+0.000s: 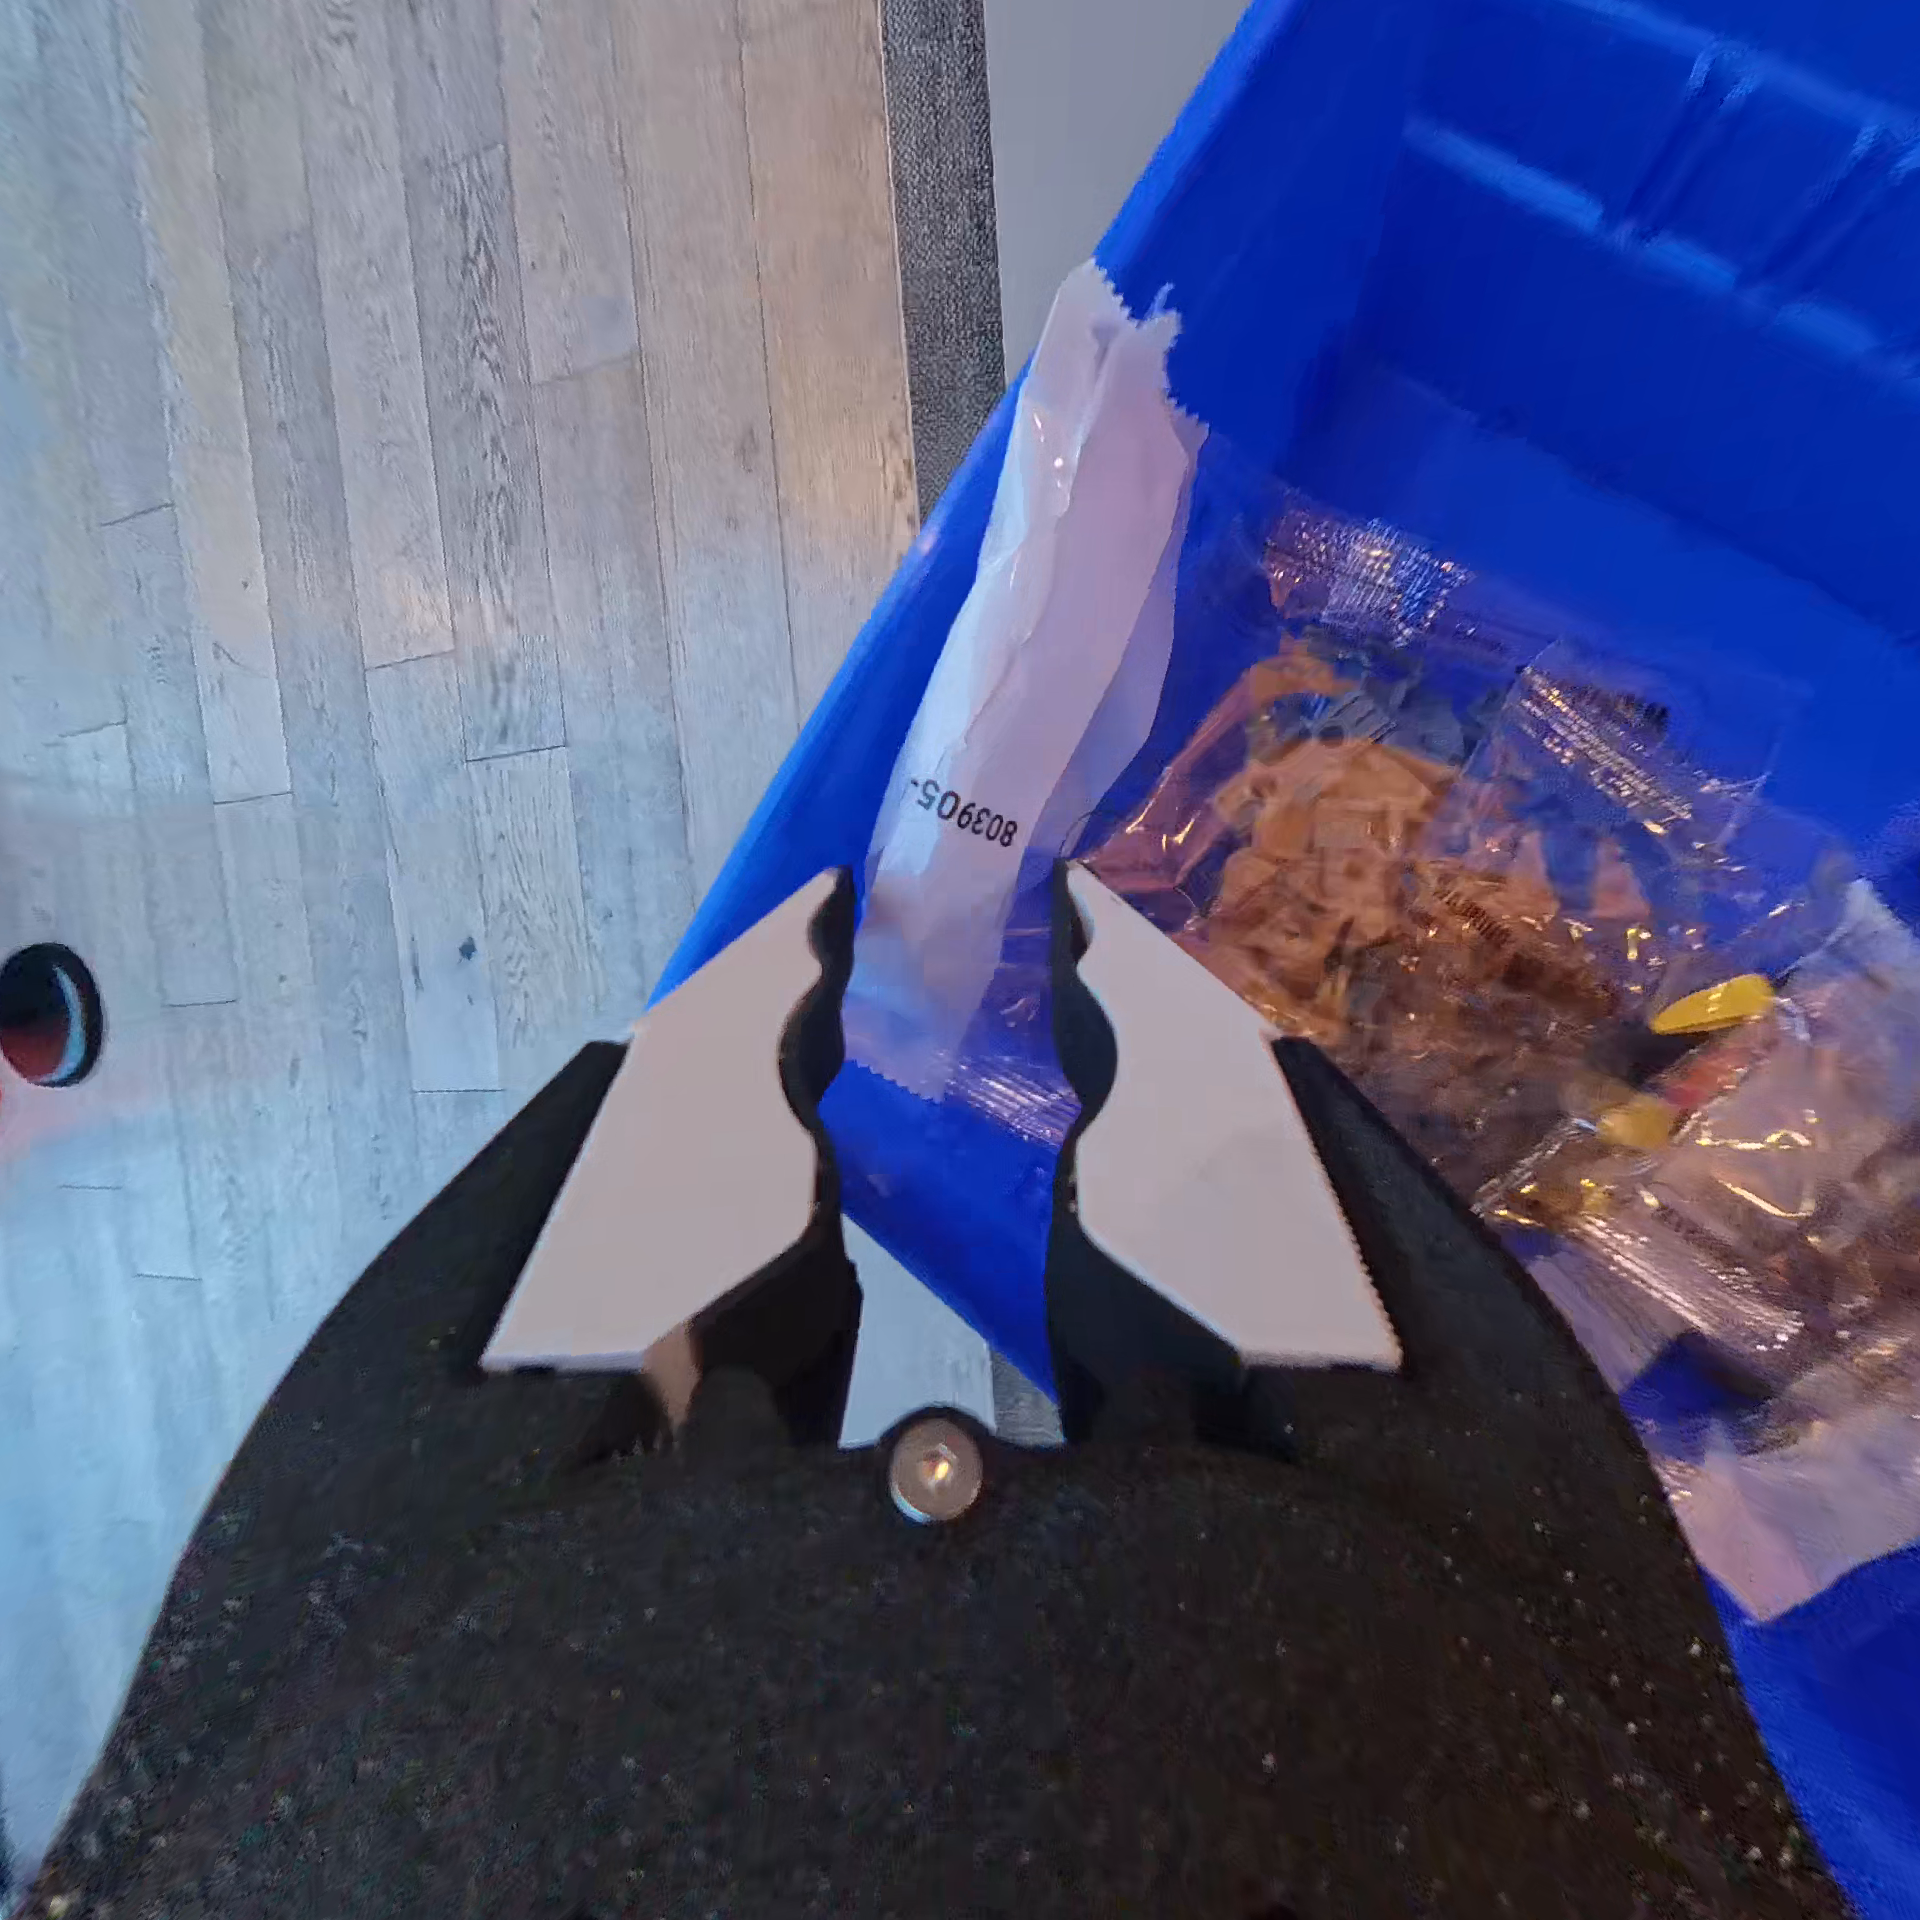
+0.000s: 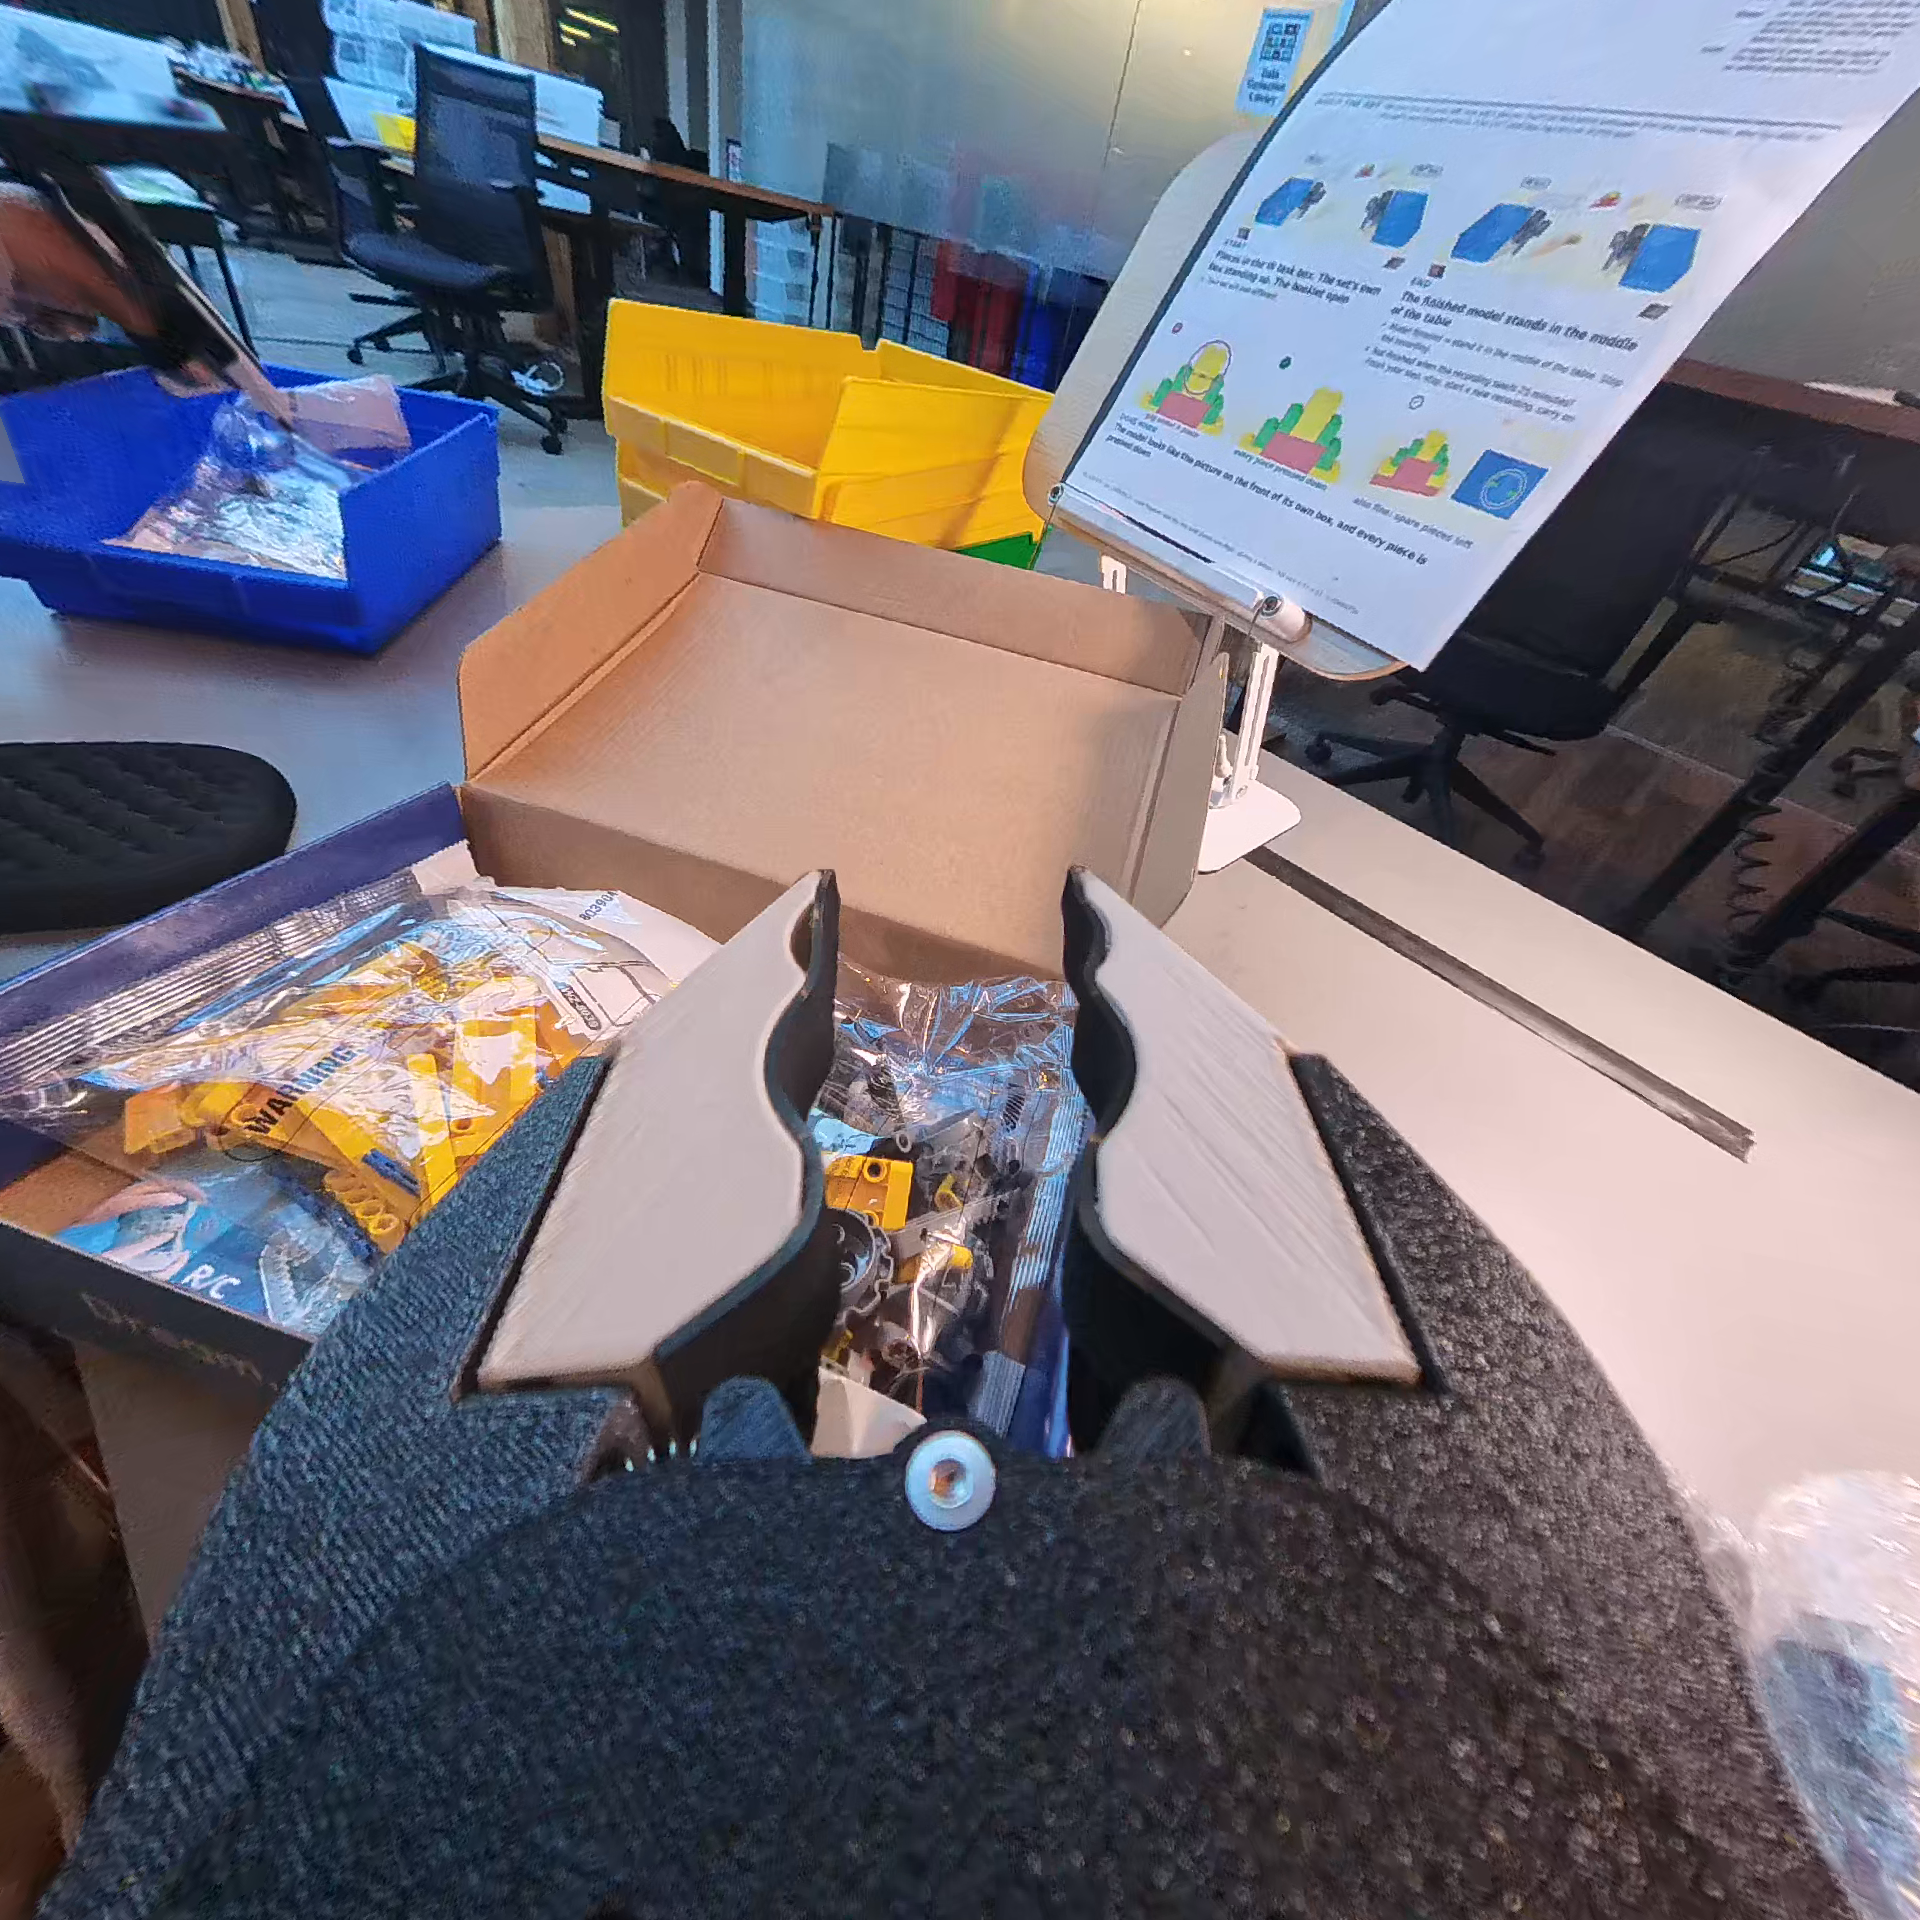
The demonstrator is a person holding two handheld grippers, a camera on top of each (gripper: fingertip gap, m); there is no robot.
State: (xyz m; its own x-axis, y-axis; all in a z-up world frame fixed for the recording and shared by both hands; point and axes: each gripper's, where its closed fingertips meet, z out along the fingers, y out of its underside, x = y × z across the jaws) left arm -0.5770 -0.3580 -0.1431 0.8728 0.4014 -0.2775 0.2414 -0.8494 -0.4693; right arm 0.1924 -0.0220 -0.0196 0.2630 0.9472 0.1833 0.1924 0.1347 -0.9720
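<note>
Plastic bag (image 1: 997, 665) is hanging between the spread left gripper (image 1: 951, 883), over the blue bin (image 1: 1558, 364). Right gripper (image 2: 951, 894) is gaping above a bag of bricks (image 2: 935, 1143), lower centre.

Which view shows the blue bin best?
The right wrist view: the whole blue bin sits on the table with a clear bag inside. The left wrist view shows only part of its wall, close up, behind the bag.

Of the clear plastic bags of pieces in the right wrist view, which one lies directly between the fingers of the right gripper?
The bag of mostly grey and black pieces lies between the right gripper fingers; the bag of yellow pieces lies left of them.
</note>
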